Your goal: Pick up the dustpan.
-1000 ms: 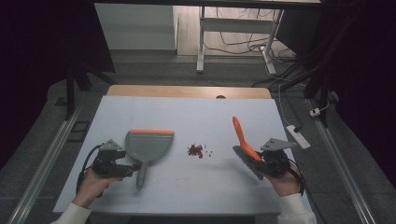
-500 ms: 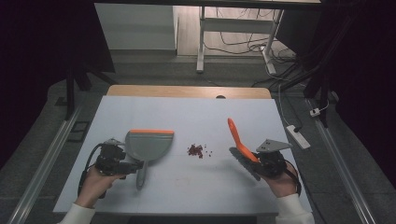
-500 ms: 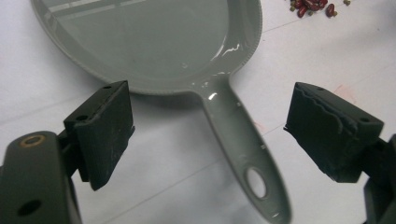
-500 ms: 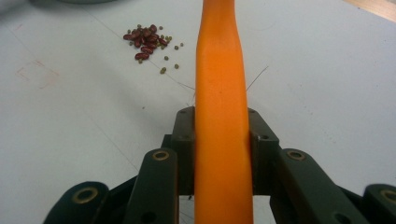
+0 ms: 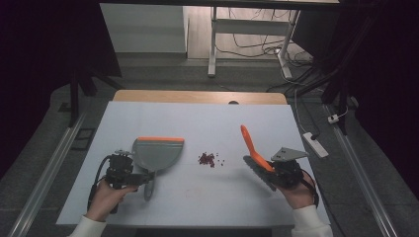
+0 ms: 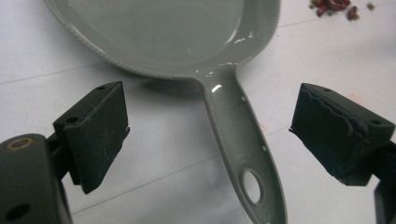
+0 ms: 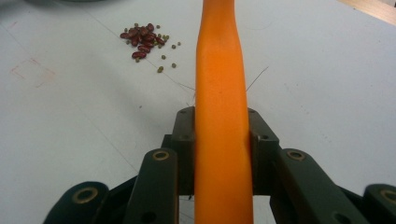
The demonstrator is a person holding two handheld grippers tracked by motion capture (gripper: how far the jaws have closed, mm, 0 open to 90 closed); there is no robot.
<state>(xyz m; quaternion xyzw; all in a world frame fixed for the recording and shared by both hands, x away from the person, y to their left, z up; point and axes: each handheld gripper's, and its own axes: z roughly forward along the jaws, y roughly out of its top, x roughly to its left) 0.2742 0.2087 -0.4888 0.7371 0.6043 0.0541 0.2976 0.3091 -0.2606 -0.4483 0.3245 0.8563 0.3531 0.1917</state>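
Dustpan [image 5: 157,153] lies flat on the table [image 5: 197,118], left of centre in the high view, orange lip toward the top of the frame, grey handle [image 6: 238,149] running down toward the bottom edge. In the left claw view the handle runs from upper middle to lower right, between the two jaws but touching neither. Left claw [image 5: 141,177] is released, jaws wide apart, straddling the handle; it needs to close across the handle's long axis. Beans [image 5: 210,159], a small red pile, sit mid-frame just right of the dustpan, between both hands. Brush [image 5: 252,145] stands at the right, orange handle tilted up toward the top left. Right claw [image 5: 269,173] is clenched on that brush handle. Judgement: left claw is nearer the dustpan, grasp comes next.
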